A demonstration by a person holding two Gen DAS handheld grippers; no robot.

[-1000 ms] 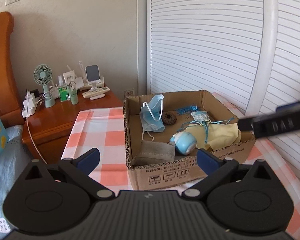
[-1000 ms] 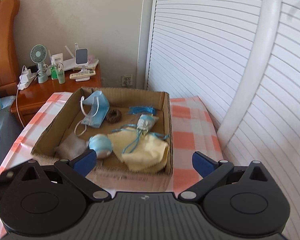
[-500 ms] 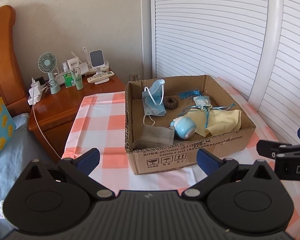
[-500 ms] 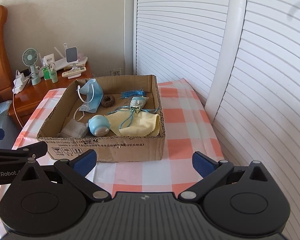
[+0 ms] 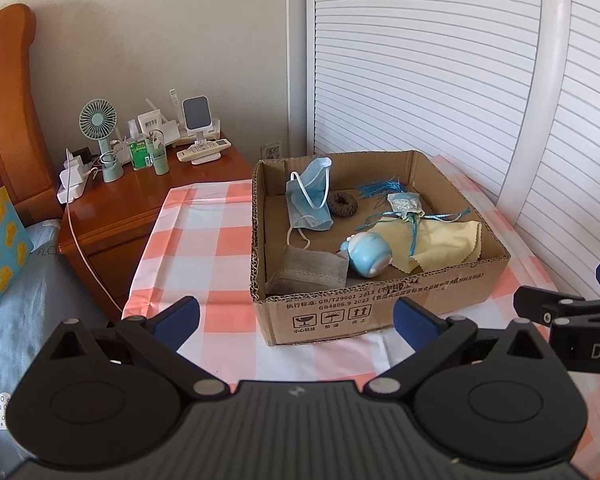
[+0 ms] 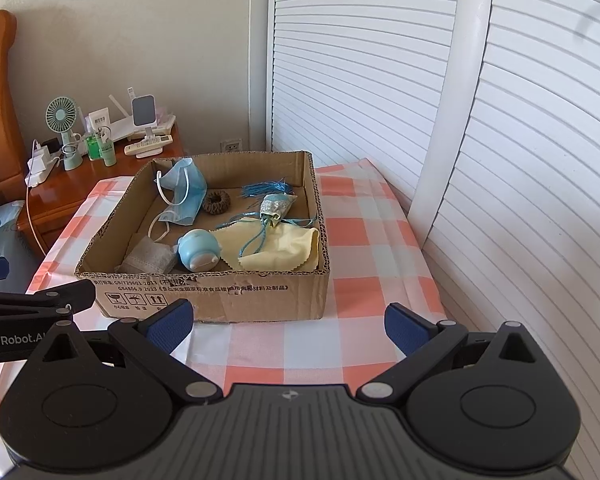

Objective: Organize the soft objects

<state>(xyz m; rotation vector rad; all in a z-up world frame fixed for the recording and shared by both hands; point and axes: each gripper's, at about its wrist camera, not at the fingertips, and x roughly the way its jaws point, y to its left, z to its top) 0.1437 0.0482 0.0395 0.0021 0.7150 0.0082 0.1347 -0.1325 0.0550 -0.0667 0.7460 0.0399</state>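
The left claw [image 5: 296, 314] is spread wide and holds nothing, hanging above the near part of the desk [image 5: 204, 220] with its checked cloth; the right claw [image 6: 288, 322] is likewise wide and empty, beside it on the right. The box [image 5: 380, 312] sits on the desk just ahead of both claws, its near wall between and beyond the fingertips. All the soft things lie inside it, apart from either claw: a blue mask [image 5: 310, 196] leaning on the far left wall, a brown scrunchie [image 5: 342, 204] just right of it, a tasselled pouch [image 5: 404, 206] further right, a yellow cloth [image 5: 446, 244] under the pouch's cords at the right, a round blue toy [image 5: 368, 258] touching the cloth's near edge, and a grey pouch [image 5: 310, 272] in the near left corner.
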